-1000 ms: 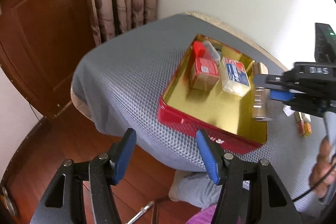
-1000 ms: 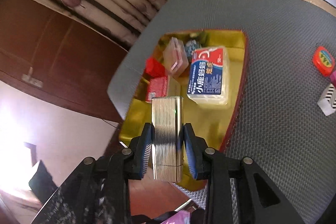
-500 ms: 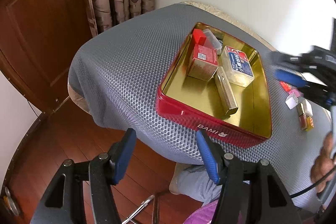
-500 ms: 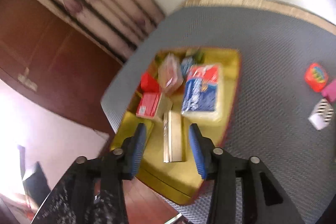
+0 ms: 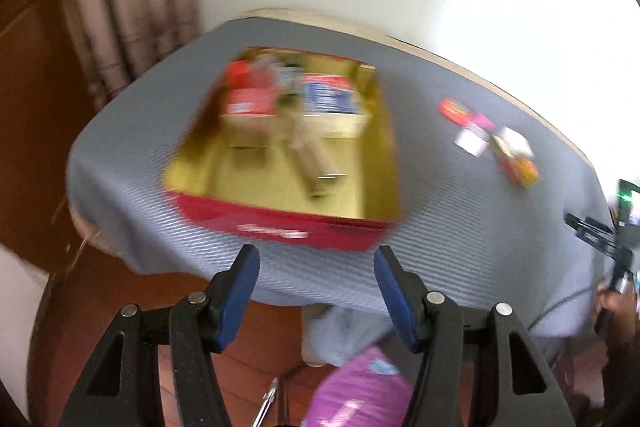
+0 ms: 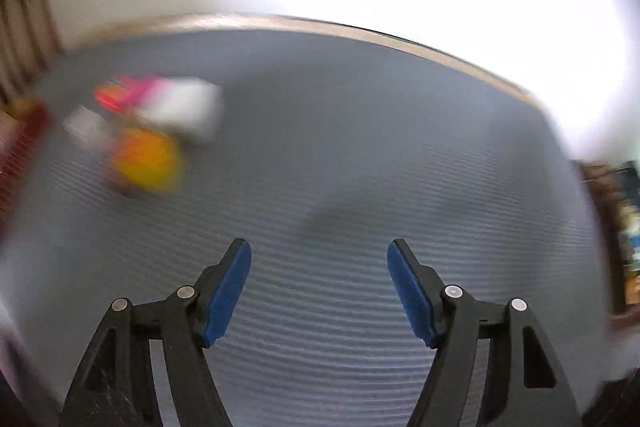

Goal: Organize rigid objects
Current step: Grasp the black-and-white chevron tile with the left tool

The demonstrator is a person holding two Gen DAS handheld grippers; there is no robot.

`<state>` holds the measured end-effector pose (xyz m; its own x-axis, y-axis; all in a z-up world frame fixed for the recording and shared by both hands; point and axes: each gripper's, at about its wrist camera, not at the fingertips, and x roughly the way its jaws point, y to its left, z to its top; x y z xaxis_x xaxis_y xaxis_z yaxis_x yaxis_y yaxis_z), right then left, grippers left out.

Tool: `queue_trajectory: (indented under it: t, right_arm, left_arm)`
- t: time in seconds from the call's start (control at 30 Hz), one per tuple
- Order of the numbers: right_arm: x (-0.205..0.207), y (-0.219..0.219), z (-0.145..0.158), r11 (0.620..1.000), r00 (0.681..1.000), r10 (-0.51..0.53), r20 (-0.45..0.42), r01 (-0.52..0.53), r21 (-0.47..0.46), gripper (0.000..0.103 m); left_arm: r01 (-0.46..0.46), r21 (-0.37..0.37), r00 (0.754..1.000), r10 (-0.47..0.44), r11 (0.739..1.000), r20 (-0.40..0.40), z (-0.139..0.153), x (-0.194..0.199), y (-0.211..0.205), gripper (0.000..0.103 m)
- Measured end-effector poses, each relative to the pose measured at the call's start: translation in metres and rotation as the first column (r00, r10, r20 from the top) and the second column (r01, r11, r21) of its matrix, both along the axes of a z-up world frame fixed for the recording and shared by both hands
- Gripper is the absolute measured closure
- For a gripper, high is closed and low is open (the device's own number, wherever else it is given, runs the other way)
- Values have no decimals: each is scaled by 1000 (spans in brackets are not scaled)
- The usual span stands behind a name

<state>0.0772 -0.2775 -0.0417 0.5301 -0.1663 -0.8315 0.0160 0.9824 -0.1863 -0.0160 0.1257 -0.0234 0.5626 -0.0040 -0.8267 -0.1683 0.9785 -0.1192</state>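
**Mia:** Tin (image 5: 280, 223) first! One red tin with a gold inside sits on the gray table (image 5: 440, 227) in the left camera. How many things are in it?

**Sam:** It is blurry. I count about four: one red box (image 5: 250, 101), one blue and white pack (image 5: 328, 99), one long gold bar (image 5: 310, 155), and something small at the back I cannot name.

**Mia:** And outside the tin?

**Sam:** One little pile of small toys (image 5: 492, 139) lies well apart to the right. I cannot count them. The left tongs (image 5: 316, 291) hang low in front of the tin, wide open, holding nothing.

**Mia:** What changed?

**Sam:** A second ago the gold bar was in the right tongs. Now it lies in the tin.

**Mia:** And the right camera?

**Sam:** The right tongs (image 6: 319, 287) are wide open and hold nothing, over bare gray table (image 6: 360, 167). The toy pile (image 6: 152, 131) is up on the left, very blurry. Before, this camera looked down at the tin. Now only a red edge (image 6: 24, 143) shows at the far left.
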Motion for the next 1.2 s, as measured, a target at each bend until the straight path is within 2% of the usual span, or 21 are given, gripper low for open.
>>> queue_trajectory:
  t: [0.03, 0.07, 0.13, 0.23, 0.4, 0.67, 0.73, 0.83, 0.97, 1.2]
  right_arm:
    - [-3, -14, -7, 999, 1000, -16, -1, 16, -49, 29]
    - [-8, -26, -11, 998, 1000, -20, 16, 20, -51, 14]
    - [-13, -40, -14, 997, 997, -46, 53, 49, -53, 4]
    - [-12, -48, -16, 998, 996, -65, 55, 65, 2, 4]
    - [-12, -51, -18, 998, 998, -41, 54, 38, 57, 3]
    - [-10, -73, -17, 985, 999, -26, 23, 21, 170, 3]
    - [-11, -74, -16, 983, 999, -17, 31, 11, 181, 3]
    - [-11, -74, -16, 982, 999, -5, 34, -2, 188, 2]
    - [-10, -70, -17, 981, 1000, 4, 25, -9, 195, 1]
    - [-6, -69, -19, 981, 1000, 7, 19, -11, 196, 1]
  left_arm:
    - [36, -4, 999, -36, 999, -9, 0, 6, -11, 42]
    - [68, -15, 997, -69, 998, -23, 2, 16, -23, 42]
    - [96, -29, 995, -97, 995, -32, 4, 34, -41, 42]
    - [132, -23, 991, -133, 991, -33, 9, 67, -66, 42]
    - [212, 39, 977, -211, 976, -22, 11, 126, -109, 42]
    - [330, 190, 943, -333, 925, -19, 1, 195, -161, 42]
    - [359, 216, 932, -359, 908, -44, -5, 208, -170, 42]
    - [381, 213, 925, -375, 900, -71, -14, 222, -176, 42]
    - [409, 151, 912, -400, 900, -89, -21, 232, -174, 42]
    - [443, 172, 893, -418, 880, -165, -43, 250, -180, 42]
